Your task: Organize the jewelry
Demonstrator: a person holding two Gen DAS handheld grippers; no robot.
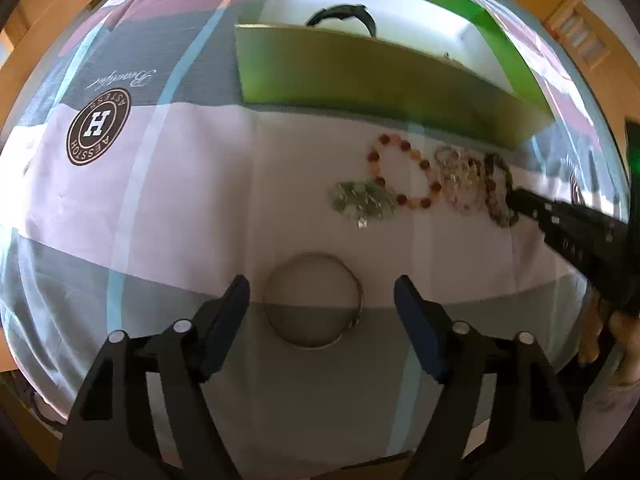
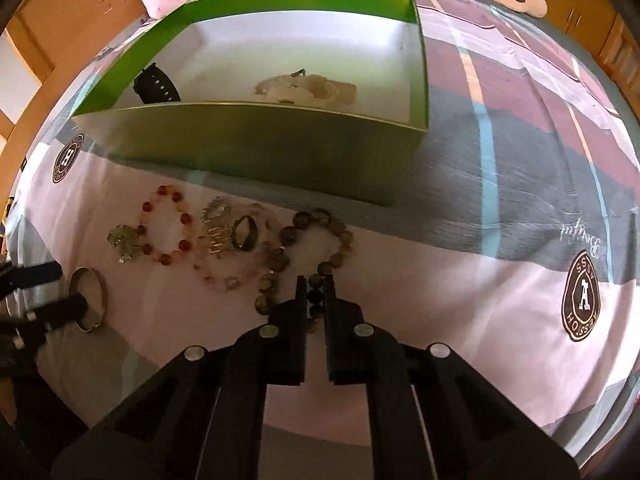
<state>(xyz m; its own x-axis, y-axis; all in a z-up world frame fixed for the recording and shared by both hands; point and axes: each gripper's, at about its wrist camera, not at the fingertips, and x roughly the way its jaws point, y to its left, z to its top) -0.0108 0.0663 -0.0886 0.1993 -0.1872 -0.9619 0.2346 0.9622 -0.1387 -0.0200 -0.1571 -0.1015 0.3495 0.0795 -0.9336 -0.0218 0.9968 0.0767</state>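
- Bed sheet [image 2: 460, 200]: patchwork of pink, grey and white with pale blue stripes and round brown logo badges; carries everything listed below.
- Green box [image 2: 256, 140]: open-topped, white inside, at 12 o'clock in the right wrist view. Holds a dark watch-like band [image 2: 156, 86] against the wall at 9 o'clock and pale jewelry [image 2: 304, 88] near the middle.
- Right gripper [image 2: 315, 286]: pointed steeply down at the sheet, fingers closed tight on the near end of the brown bead bracelet [image 2: 320, 236], with dark beads visible between the tips.
- Left gripper [image 1: 320, 300]: fingers apart, one on each side of the metal bangle [image 1: 314, 300], pads not seen pressing on it. In the right wrist view, appears at 8 o'clock, one finger over the bangle's ring.
- Brown bead bracelet: lying on the white panel in front of the box, at the 3 o'clock end of the jewelry row.
- Pale pink bead bracelet [image 2: 224, 276]: just beside the brown one, with a silvery cluster [image 2: 216, 224] and a small dark ring [image 2: 244, 232] lying on it.
- Orange-red bead bracelet [image 2: 166, 224]: round loop, toward 9 o'clock of the pink one.
- Green stone piece [image 2: 124, 244]: touching the orange-red loop at its 9 o'clock edge.
- Metal bangle: flat on the sheet, apart from the row, at the nearest edge.
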